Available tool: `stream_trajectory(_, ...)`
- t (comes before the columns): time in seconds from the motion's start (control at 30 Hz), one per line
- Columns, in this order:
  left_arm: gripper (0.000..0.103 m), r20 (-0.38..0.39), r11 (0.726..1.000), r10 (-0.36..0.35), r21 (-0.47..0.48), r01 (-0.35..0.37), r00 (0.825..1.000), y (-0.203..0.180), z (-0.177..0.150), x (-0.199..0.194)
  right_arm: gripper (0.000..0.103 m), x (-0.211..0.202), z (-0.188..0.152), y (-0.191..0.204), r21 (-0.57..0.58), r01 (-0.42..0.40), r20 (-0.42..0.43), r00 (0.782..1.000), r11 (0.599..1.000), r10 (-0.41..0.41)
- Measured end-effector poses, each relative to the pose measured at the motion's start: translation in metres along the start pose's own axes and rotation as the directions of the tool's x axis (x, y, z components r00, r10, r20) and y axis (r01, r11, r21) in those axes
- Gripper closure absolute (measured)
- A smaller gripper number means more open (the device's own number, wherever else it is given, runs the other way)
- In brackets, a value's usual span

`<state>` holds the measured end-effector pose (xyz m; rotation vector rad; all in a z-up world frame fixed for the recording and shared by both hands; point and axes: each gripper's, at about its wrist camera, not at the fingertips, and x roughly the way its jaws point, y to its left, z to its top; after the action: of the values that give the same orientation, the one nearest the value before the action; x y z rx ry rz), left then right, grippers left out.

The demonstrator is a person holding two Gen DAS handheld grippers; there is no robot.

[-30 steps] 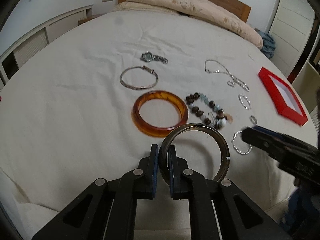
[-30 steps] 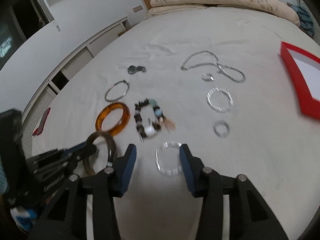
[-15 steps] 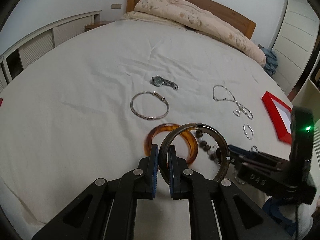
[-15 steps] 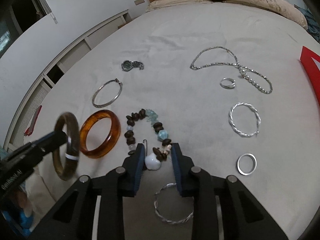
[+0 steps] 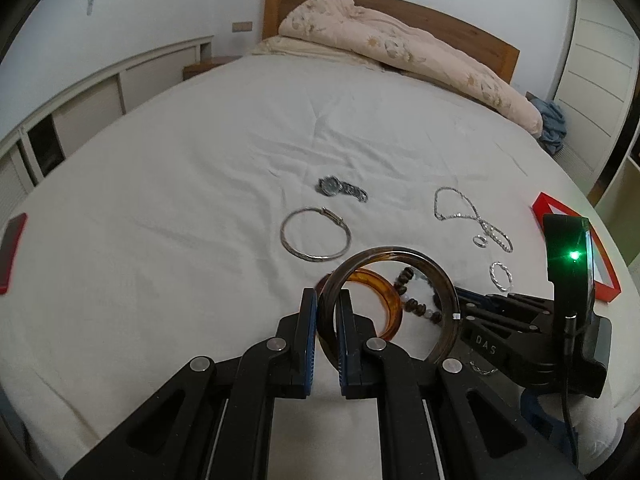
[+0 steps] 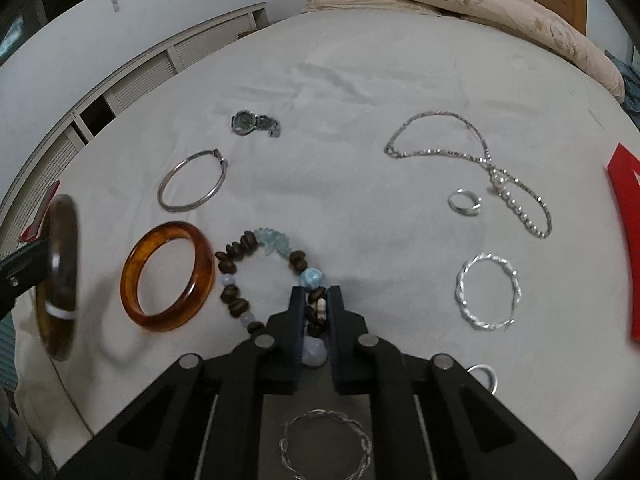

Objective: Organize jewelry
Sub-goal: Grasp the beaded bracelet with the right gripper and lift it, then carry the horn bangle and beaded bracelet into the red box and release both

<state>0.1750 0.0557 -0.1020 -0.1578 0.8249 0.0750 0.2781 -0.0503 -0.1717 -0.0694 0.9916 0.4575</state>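
Observation:
My left gripper [image 5: 328, 306] is shut on a dark brown bangle [image 5: 444, 280] and holds it upright above the bed; the bangle also shows at the left of the right wrist view [image 6: 60, 280]. My right gripper [image 6: 317, 302] is closed on the beaded bracelet [image 6: 240, 248] of brown and blue beads, lying on the white sheet. An amber bangle [image 6: 168, 276] lies just left of the beads. The right gripper [image 5: 500, 320] appears low right in the left wrist view.
On the sheet lie a watch [image 6: 252, 123], a thin silver bangle [image 6: 192, 188], a silver chain necklace [image 6: 472, 156], a ring [image 6: 464, 202], twisted silver bracelets [image 6: 486, 292] and a small ring [image 6: 484, 376]. A red box [image 5: 596, 248] sits at the right; a folded quilt [image 5: 400, 48] lies by the headboard.
My left gripper has lifted the dark bangle higher and pulled back. My right gripper moved forward from the twisted bracelet and closed on the beaded bracelet.

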Motion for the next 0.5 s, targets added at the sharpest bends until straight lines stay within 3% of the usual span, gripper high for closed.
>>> stream_trajectory(0.3, 0.094, 0.039, 1.000, 0.021, 0.013, -0.022, 0.999, -0.009, 0.005, -0.035, 0.094, -0.064, -0.004, 0.004, 0.010, -0.044, 0.082, 0.996, 0.999, 0.043)
stream_trajectory(0.5, 0.094, 0.070, 0.998, -0.019, 0.058, 0.014, 0.997, -0.042, 0.015, -0.053, 0.094, -0.129, -0.004, -0.007, 0.024, -0.030, 0.170, 0.985, 0.999, 0.026)
